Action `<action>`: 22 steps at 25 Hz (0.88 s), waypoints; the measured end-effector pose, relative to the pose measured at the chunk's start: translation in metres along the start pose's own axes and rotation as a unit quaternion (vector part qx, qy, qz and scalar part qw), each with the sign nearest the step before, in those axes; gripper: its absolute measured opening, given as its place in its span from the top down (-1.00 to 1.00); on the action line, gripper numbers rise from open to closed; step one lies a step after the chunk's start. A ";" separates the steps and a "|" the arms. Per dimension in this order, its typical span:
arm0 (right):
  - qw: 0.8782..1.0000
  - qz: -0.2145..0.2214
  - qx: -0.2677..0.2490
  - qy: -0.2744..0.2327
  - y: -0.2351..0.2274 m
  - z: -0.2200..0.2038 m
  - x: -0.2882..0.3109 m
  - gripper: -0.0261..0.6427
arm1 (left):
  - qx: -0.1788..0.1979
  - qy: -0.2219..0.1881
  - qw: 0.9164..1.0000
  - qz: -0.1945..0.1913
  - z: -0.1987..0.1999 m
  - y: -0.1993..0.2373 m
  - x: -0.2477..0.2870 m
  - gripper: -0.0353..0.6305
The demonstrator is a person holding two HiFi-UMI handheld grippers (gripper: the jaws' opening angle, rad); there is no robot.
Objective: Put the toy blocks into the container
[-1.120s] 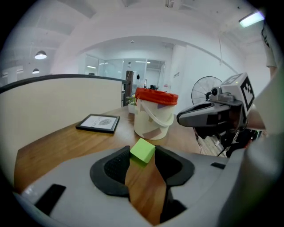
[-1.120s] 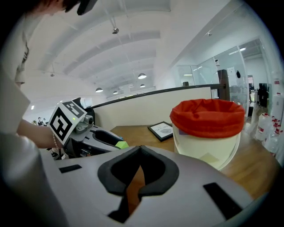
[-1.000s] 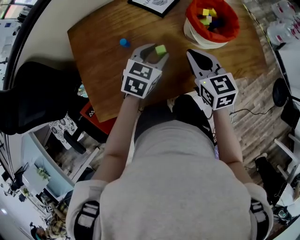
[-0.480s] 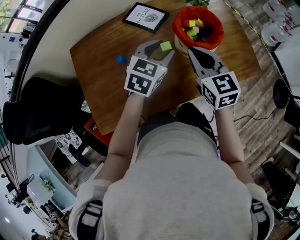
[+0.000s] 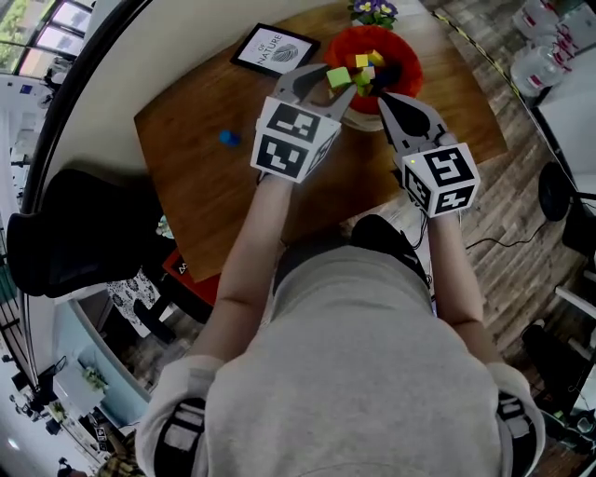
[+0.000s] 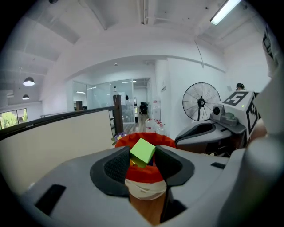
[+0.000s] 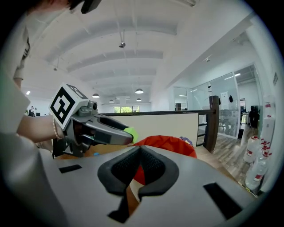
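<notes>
My left gripper (image 5: 328, 82) is shut on a green block (image 5: 338, 76), held in the air at the near left rim of the red-lined container (image 5: 395, 54). The left gripper view has the green block (image 6: 142, 151) pinched between the pads in front of the container (image 6: 146, 173). Several coloured blocks (image 5: 365, 65) lie inside the container. My right gripper (image 5: 389, 99) is shut and empty, its tip at the container's near edge. Its own view shows the shut pads (image 7: 140, 166), the red container (image 7: 165, 148) behind them and the left gripper (image 7: 111, 133) at left. A blue block (image 5: 228, 138) lies on the table's left part.
The wooden table (image 5: 205, 177) also carries a framed picture (image 5: 274, 50) at the back and a small flower pot (image 5: 372, 11) behind the container. A black chair (image 5: 84, 233) stands left of the table. Bottles (image 5: 540, 56) stand on the floor at right.
Both grippers have risen and moved away from me toward the container. The left one carried the green block from the table's middle up to the container's rim.
</notes>
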State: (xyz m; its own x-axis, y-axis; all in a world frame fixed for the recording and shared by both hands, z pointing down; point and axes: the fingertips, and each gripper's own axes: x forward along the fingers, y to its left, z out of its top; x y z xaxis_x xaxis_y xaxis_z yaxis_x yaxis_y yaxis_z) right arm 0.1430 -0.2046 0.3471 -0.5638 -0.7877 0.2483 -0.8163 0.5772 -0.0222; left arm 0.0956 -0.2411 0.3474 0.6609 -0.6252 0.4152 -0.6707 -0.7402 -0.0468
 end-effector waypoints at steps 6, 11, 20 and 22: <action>1.000 -0.016 0.004 -0.011 -0.027 0.002 -0.014 0.89 | 0.015 -0.009 1.000 -0.008 0.022 -0.013 0.024 0.32; 0.999 -0.033 0.013 -0.016 -0.048 0.001 -0.020 0.89 | 0.040 -0.003 0.999 -0.030 0.029 -0.028 0.043 0.31; 0.998 -0.045 0.033 -0.016 -0.066 -0.007 -0.017 0.89 | 0.038 0.013 0.998 -0.040 0.024 -0.030 0.059 0.31; 0.998 -0.045 0.035 -0.015 -0.066 -0.008 -0.015 0.89 | 0.037 0.012 0.998 -0.041 0.024 -0.030 0.061 0.31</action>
State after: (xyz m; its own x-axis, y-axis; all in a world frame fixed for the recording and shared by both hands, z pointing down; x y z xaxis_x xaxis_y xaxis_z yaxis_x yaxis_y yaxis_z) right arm 0.2069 -0.2290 0.3526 -0.4907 -0.8423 0.2229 -0.8698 0.4886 -0.0686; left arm 0.1636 -0.2631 0.3527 0.7038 -0.5558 0.4425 -0.5873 -0.8056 -0.0779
